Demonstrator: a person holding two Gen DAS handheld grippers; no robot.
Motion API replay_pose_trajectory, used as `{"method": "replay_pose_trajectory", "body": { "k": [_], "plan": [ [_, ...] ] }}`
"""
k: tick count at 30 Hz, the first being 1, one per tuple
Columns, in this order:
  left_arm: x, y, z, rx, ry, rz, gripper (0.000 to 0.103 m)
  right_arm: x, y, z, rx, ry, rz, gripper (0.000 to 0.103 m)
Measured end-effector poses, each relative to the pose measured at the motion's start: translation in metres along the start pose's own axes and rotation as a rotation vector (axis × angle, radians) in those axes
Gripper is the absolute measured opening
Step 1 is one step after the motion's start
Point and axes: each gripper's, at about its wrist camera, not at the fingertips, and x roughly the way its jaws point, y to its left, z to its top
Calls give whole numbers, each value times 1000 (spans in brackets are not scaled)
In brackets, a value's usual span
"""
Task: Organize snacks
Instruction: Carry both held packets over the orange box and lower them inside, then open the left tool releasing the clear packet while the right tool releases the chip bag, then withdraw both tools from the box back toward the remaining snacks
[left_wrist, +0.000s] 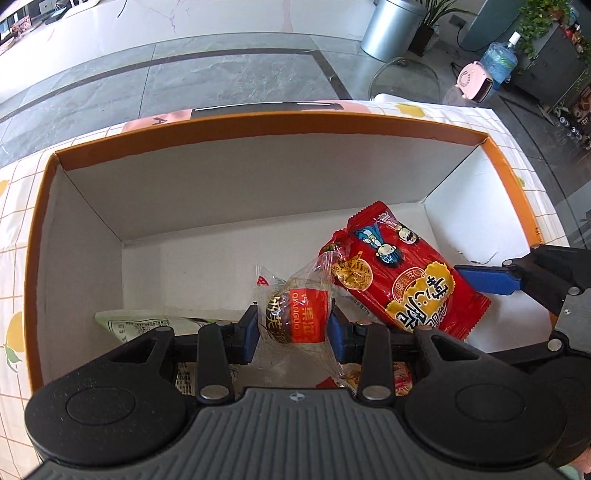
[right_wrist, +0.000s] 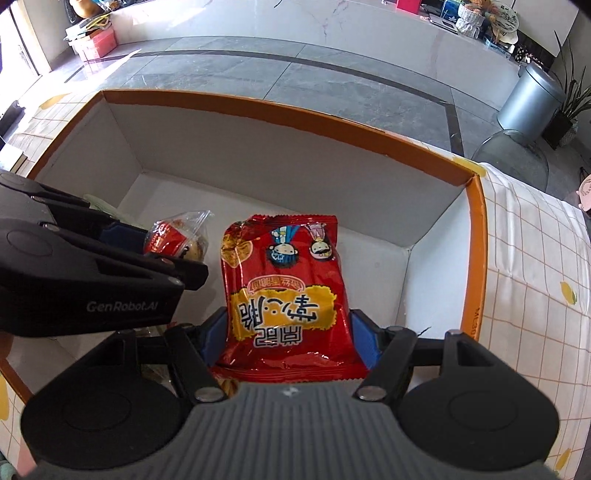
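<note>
1. I see the surface (right_wrist: 524, 258) under a white cloth with an orange grid and yellow fruit prints. The box (left_wrist: 258, 123), orange outside and white inside, sits on it and fills both wrist views.
2. Beyond the box lies a grey tiled floor (left_wrist: 221, 74) with dark strips. A silver bin (left_wrist: 391, 27) and a potted plant (left_wrist: 436, 22) stand past the box's far right corner, with a pink heater (left_wrist: 474, 83) and a water bottle (left_wrist: 498, 61) further right.
3. My left gripper (left_wrist: 291, 325) is over the box's near side, its blue pads clenched on a clear-wrapped pastry (left_wrist: 295, 314) with a red label. The grip is fairly narrow.
4. My right gripper (right_wrist: 290, 332) hangs over the box just right of the left one, set wider, grasping a red packet (right_wrist: 284, 288) by its lower half.
5. In the right wrist view the packet's long axis runs along the fingers, its far end pointing to the box's back wall and its print upside down. In the left wrist view it leans left, its top edge near the pastry.
6. The pastry's wrapper twists out at both ends, one tail toward the back wall.
7. A pale green packet (left_wrist: 140, 325) lies on the box floor at the near left, under the left gripper.
</note>
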Motion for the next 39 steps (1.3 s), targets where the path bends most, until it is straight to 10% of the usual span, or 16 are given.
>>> {"method": "replay_pose_trajectory", "body": {
  "k": [19,39],
  "plan": [
    [0,-2,4,-23,7,28,58,12,7,11,5,42,1,76],
    [-85,-16,-16,17,-162,116,66,-58,13,-11,58,-67,20,83]
  ]
}}
